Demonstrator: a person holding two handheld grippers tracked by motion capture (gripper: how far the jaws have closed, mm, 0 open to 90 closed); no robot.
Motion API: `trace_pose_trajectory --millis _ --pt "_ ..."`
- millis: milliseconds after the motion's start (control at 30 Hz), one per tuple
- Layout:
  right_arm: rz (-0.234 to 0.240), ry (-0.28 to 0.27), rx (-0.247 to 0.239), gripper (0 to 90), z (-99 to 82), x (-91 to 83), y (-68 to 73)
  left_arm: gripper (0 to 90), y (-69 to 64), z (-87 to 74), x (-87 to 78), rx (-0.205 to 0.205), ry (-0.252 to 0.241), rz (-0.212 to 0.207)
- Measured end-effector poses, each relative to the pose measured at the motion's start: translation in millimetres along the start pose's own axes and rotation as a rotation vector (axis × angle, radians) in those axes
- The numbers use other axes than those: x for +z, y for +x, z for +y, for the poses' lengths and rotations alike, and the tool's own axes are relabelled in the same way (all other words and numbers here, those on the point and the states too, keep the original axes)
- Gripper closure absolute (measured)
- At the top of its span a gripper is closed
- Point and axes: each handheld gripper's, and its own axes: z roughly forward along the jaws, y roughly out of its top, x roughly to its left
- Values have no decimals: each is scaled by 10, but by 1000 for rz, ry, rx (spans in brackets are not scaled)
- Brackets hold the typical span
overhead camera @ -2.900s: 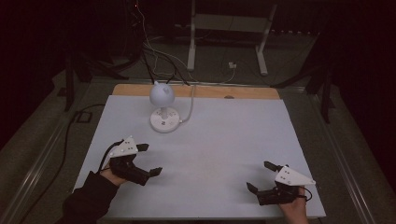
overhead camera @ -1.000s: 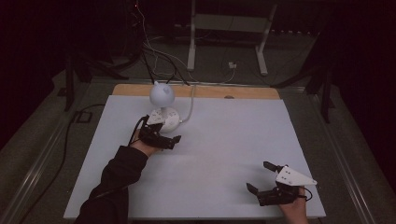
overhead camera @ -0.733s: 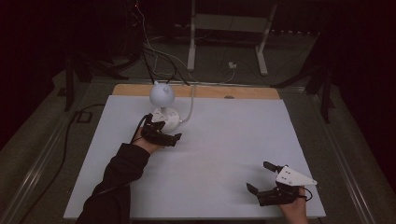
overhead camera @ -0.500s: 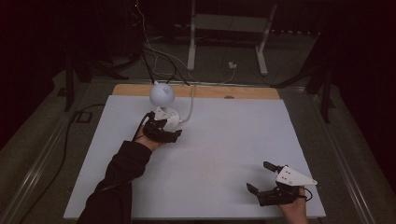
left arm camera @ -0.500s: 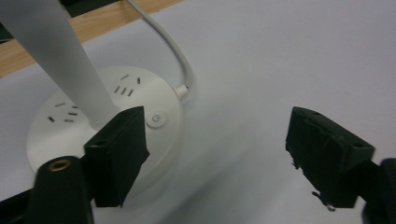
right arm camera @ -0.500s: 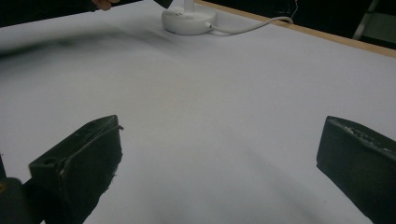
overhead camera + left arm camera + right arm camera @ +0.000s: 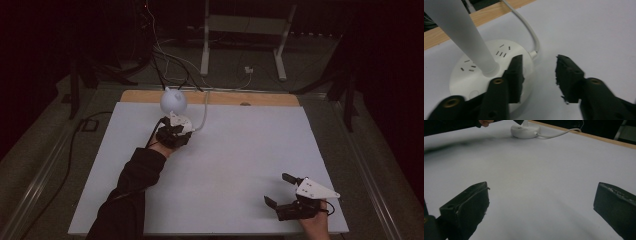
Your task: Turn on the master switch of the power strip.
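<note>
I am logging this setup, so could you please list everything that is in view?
Lamp: one, white, far left of the table, round base with small slots and a tapered stem.
Lamp cable: one, white, runs from the base off the far edge.
Table: one, white top, wooden strip along the far edge.
Metal stand: one, pale, on the floor beyond the table.
Left gripper: one, black, at the lamp base; its jaws have just been closing, one jaw over the base's rim.
Right gripper: one, black, open, near right corner.

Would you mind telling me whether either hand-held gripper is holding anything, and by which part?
Nothing is held. The left hand-held gripper has been closing at the lamp base, nothing between its jaws. The right hand-held gripper is open.
</note>
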Motion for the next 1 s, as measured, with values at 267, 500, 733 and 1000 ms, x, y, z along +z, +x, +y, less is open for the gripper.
trace_pose_trajectory --millis 267,500,733,1000 --pt "3 0 4 0 -5 5 -2 812 34 -4 44 27 -7 64" --pt "4 0 4 0 -4 4 -1 900 62 -22 124 10 8 83" --pt "6 1 5 0 -5 7 4 900 76 -50 216 -1 3 73" --pt "11 3 1 0 -7 13 2 900 70 -59 282 47 20 102"
